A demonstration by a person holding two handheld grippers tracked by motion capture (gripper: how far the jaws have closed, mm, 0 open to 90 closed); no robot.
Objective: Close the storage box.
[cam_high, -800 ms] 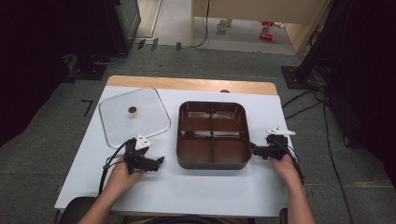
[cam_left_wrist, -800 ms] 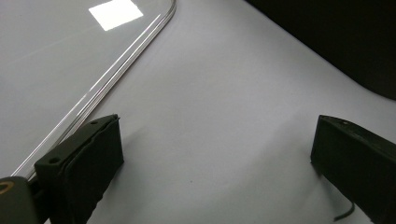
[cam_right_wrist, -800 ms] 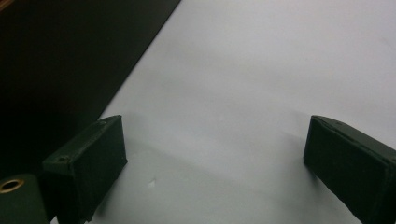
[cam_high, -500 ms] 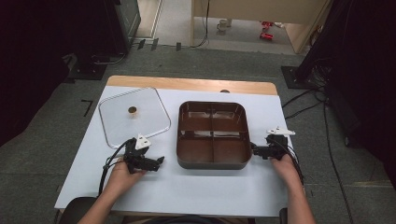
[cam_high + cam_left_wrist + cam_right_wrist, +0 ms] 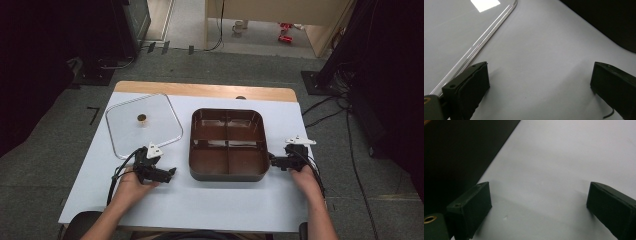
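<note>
A dark brown tray with four compartments sits in the middle of the white table. To its left lies a clear square lid with a small brown knob. My left gripper rests on the table just left of the tray, below the lid's near corner, pointing toward the tray. In the left gripper view its jaws stand wide apart over bare table, beside the lid's edge. My right gripper lies at the tray's right side. In its own view the jaws are wide apart, the tray's wall at left.
A wooden strip runs along the table's far edge. Grey floor surrounds the table, with cables at the right and dark equipment at both back corners. Bare table lies in front of the tray.
</note>
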